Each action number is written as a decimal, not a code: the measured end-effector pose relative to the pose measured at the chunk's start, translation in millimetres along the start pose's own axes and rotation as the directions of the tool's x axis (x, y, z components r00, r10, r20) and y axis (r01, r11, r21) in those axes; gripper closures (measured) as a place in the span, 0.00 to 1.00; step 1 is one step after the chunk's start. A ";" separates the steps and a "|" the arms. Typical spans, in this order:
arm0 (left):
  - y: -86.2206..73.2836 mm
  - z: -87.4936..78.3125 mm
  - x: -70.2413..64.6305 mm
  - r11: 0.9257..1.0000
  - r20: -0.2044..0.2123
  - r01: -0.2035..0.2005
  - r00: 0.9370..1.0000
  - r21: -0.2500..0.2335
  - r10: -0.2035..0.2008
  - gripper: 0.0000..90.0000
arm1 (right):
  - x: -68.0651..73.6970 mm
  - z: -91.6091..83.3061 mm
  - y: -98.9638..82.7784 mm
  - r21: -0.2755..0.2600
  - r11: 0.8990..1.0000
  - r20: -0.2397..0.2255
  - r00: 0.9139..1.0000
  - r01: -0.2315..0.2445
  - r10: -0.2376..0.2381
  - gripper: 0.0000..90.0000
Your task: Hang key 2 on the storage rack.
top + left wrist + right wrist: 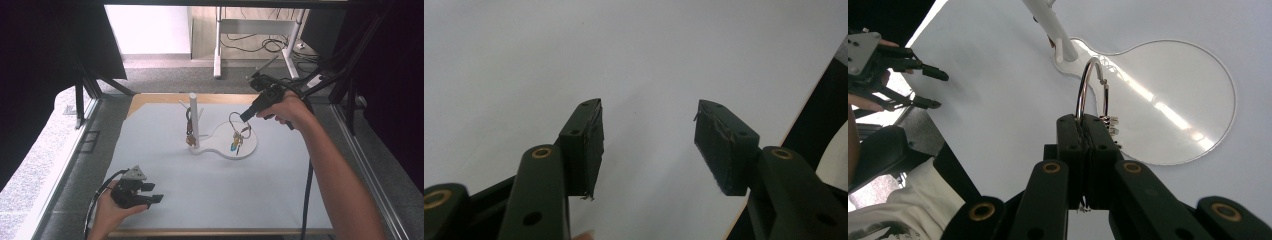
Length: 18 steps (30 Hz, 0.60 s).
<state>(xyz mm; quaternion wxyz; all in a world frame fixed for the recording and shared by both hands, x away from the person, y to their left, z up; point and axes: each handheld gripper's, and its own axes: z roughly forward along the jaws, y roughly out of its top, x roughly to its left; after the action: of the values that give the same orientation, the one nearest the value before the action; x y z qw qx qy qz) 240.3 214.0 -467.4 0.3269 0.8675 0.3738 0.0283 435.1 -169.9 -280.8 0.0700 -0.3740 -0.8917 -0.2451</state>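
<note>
High view is looking down and forward from above person's edge, taking in whole table (165, 200), both grippers far below. Left gripper view is riding low behind left gripper (648, 145), facing along parted jaws, close over bare tabletop. Right gripper view is peering down along right gripper (1088, 150), jaws pressed together on key ring (1087, 85), white stand (1168, 95) just beyond tips. High view and right gripper view are sharing stand, ring, and left gripper off beside tips.
</note>
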 end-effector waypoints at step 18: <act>-0.8 -1.5 0.1 1.000 0.001 -0.003 1.000 -0.005 0.003 0.51 | -4.6 8.6 27.4 -0.004 1.000 0.014 1.000 -0.004 0.004 0.98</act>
<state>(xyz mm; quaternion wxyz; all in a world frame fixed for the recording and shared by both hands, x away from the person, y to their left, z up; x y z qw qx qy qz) 239.5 215.2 -466.8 0.3294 0.8673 0.3721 0.0292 458.1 -152.2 -279.2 0.0635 -0.3775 -0.8910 -0.2442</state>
